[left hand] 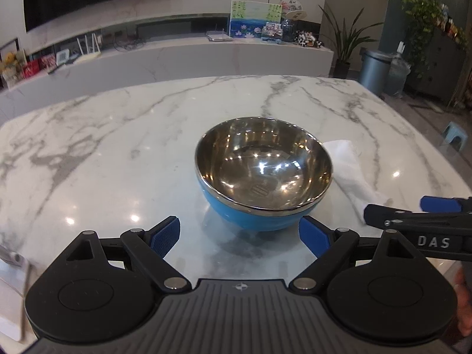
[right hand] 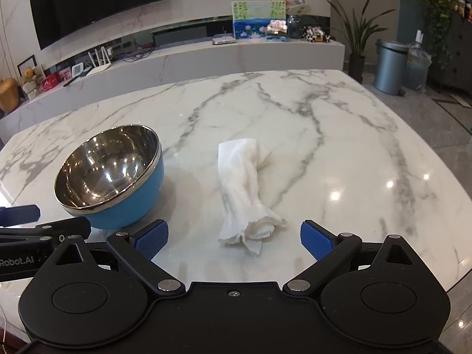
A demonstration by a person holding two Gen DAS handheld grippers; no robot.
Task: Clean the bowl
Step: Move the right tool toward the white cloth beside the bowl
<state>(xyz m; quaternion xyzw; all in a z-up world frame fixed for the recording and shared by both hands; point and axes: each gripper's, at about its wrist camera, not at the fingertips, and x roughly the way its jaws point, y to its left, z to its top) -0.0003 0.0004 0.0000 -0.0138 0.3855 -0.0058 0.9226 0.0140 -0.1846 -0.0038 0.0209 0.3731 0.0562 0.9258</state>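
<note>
A blue bowl (left hand: 263, 168) with a shiny steel inside stands upright on the white marble table (left hand: 118, 153). My left gripper (left hand: 239, 236) is open just in front of it, its blue pads level with the bowl's near wall, nothing between them. A crumpled white paper towel (right hand: 246, 194) lies to the right of the bowl (right hand: 112, 177); in the left wrist view the towel (left hand: 351, 174) shows partly behind the bowl. My right gripper (right hand: 234, 239) is open, its pads either side of the towel's near end, apart from it.
The right gripper's side (left hand: 419, 221) shows at the left view's right edge; the left gripper's side (right hand: 35, 230) shows at the right view's left edge. Beyond the table are a low marble shelf (right hand: 265, 50) with pictures, a grey bin (right hand: 389, 66) and plants.
</note>
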